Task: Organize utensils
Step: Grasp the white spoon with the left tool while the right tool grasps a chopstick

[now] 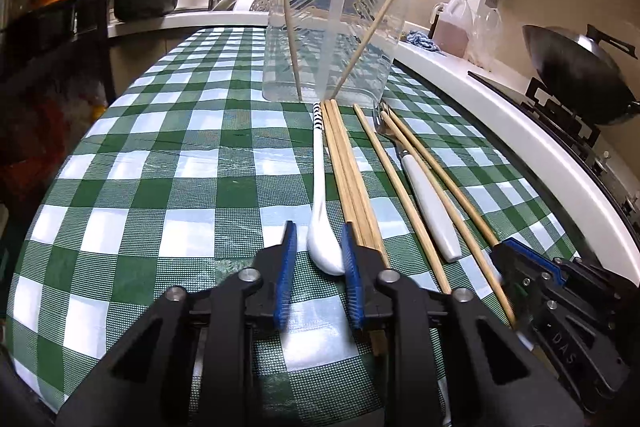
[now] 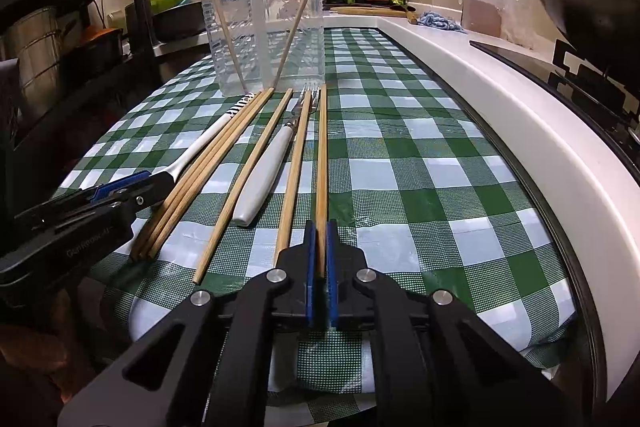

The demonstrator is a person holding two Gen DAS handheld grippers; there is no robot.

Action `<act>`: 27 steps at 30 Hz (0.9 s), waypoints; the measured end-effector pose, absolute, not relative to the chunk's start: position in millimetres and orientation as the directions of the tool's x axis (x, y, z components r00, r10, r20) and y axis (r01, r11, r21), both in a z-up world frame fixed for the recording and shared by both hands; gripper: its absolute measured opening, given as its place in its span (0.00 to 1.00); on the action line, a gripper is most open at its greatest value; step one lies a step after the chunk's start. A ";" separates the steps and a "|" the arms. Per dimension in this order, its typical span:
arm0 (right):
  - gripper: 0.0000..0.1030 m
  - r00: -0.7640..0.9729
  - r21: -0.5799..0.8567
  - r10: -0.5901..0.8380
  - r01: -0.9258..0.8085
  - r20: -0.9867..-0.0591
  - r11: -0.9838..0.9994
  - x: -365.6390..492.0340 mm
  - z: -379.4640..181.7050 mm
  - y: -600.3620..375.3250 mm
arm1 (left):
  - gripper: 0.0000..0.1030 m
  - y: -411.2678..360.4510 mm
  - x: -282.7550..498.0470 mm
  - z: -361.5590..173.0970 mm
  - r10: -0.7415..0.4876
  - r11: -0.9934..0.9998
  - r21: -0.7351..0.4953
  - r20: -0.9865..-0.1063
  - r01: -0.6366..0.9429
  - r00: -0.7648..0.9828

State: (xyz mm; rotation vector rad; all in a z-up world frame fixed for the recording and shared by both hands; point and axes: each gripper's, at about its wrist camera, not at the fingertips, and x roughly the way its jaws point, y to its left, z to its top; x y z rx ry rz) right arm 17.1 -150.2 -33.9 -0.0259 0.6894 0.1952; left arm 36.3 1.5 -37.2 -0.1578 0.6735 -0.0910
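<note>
On the checked cloth lie six wooden chopsticks [image 2: 256, 171] flat: three bundled together, three apart. Two more chopsticks [image 2: 298, 13] stand leaning inside one clear plastic container [image 2: 240, 27] at twelve o'clock. There is one white spoon [image 1: 322, 203] and one white-handled fork [image 2: 262, 179], both lying flat.

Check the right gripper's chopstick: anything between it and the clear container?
Nothing visible blocks it. The right gripper is shut on the rightmost chopstick, which points straight at the clear container. The fork and the other loose chopsticks lie to its left; only bare tablecloth lies ahead.
</note>
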 end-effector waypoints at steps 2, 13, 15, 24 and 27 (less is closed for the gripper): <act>0.05 0.757 0.043 0.163 -0.176 -0.632 0.983 16.5 -32.6 -151.5 | 0.14 5.8 34.7 -35.9 -0.112 0.986 -0.168 -0.615 0.010 0.781; 0.07 0.757 0.047 0.153 -0.160 -0.636 0.986 20.7 -33.2 -159.4 | 0.10 33.4 18.8 -34.2 0.020 0.987 -0.114 -0.612 -0.114 0.791; 0.07 0.758 0.049 0.153 -0.158 -0.634 0.986 20.6 -33.9 -158.5 | 0.10 31.1 18.4 -34.5 0.019 0.989 -0.105 -0.607 -0.104 0.795; 0.07 0.762 0.045 0.154 -0.162 -0.629 0.986 19.2 -35.0 -157.8 | 0.10 25.8 16.4 -36.2 0.021 0.992 -0.086 -0.594 -0.090 0.804; 0.07 0.763 0.045 0.154 -0.161 -0.627 0.986 19.1 -35.3 -157.4 | 0.11 25.5 14.6 -36.8 0.019 0.993 -0.083 -0.591 -0.085 0.806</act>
